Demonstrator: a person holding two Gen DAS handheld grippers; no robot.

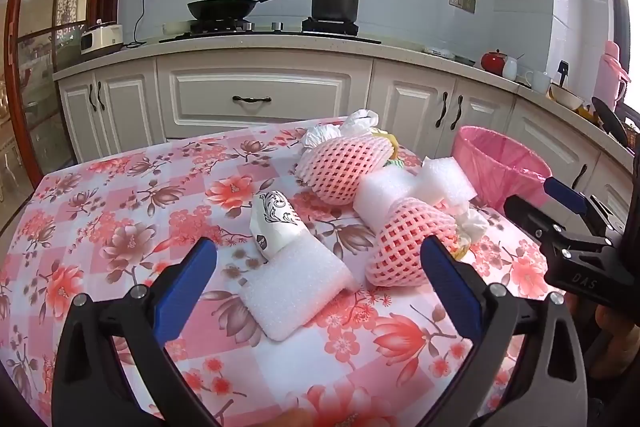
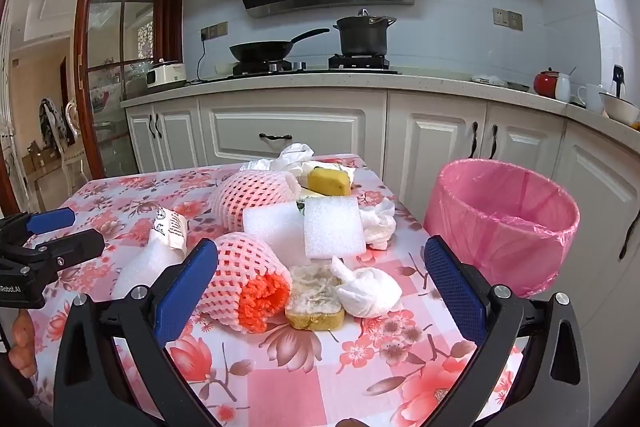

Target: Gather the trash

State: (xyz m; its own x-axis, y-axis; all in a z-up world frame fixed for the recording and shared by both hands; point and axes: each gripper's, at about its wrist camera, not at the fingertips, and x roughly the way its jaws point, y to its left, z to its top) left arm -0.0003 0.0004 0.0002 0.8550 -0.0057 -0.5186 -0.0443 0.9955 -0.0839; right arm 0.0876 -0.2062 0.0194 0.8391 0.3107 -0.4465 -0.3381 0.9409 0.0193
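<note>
Trash lies in a pile on the flowered tablecloth [image 1: 120, 211]: two pink foam fruit nets [image 1: 344, 167] [image 2: 248, 279], white foam pads [image 1: 296, 287] [image 2: 334, 227], a printed paper wrapper [image 1: 276, 219], crumpled tissues [image 2: 366, 291] and dirty yellow sponges [image 2: 316, 299] [image 2: 328, 181]. My left gripper [image 1: 320, 279] stands open just short of the near foam pad. My right gripper [image 2: 320, 283] is open as well, its fingers on either side of the near net, sponge and tissue without touching them. A bin with a pink liner [image 2: 504, 223] stands past the table's right edge.
Behind the table runs a white cabinet counter [image 1: 256, 95] with a stove, a wok [image 1: 224, 7] and a pot [image 1: 336, 1]. A red teapot [image 1: 494, 61], cups and a bowl stand on the right counter. A glass door with a wooden frame [image 2: 108, 67] is at left.
</note>
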